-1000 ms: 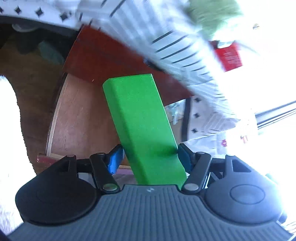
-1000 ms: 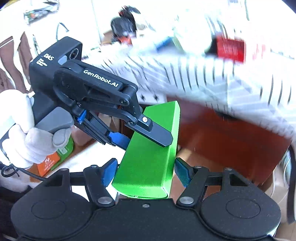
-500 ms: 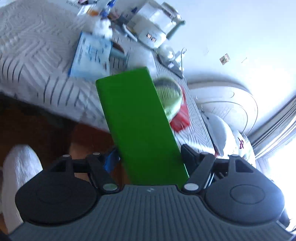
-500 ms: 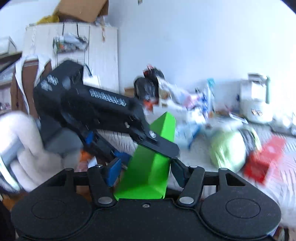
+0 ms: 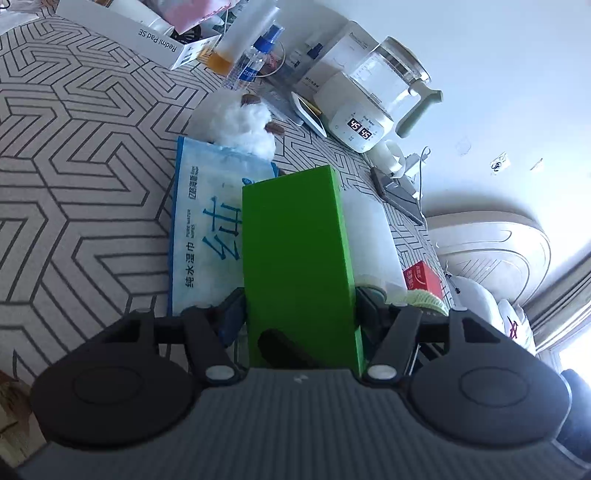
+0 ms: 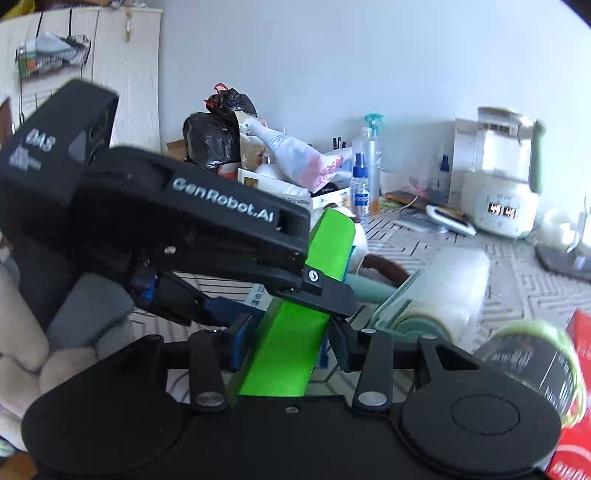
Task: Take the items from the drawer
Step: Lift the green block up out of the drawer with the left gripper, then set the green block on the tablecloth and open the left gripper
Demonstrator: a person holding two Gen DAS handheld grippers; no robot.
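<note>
A green rectangular box (image 5: 295, 266) is held between both grippers above the patterned tabletop (image 5: 81, 177). My left gripper (image 5: 297, 314) is shut on the box's sides. My right gripper (image 6: 286, 339) is shut on the same green box (image 6: 295, 343) from another side; the left gripper's black body crosses in front of it. The box hangs over a blue wet-wipes pack (image 5: 207, 236) and a white roll (image 5: 373, 236). The drawer is out of view.
The table holds a kettle with a "45" display (image 5: 373, 99), spray bottles (image 5: 255, 62), a white tablet box (image 5: 125, 33), cotton wool (image 5: 247, 125), a red box (image 5: 423, 277), a green-rimmed can (image 6: 535, 362) and black bags (image 6: 218, 133).
Both grippers have lifted the green box from down at the wooden drawer up over the tabletop. The grip on the box has not changed.
</note>
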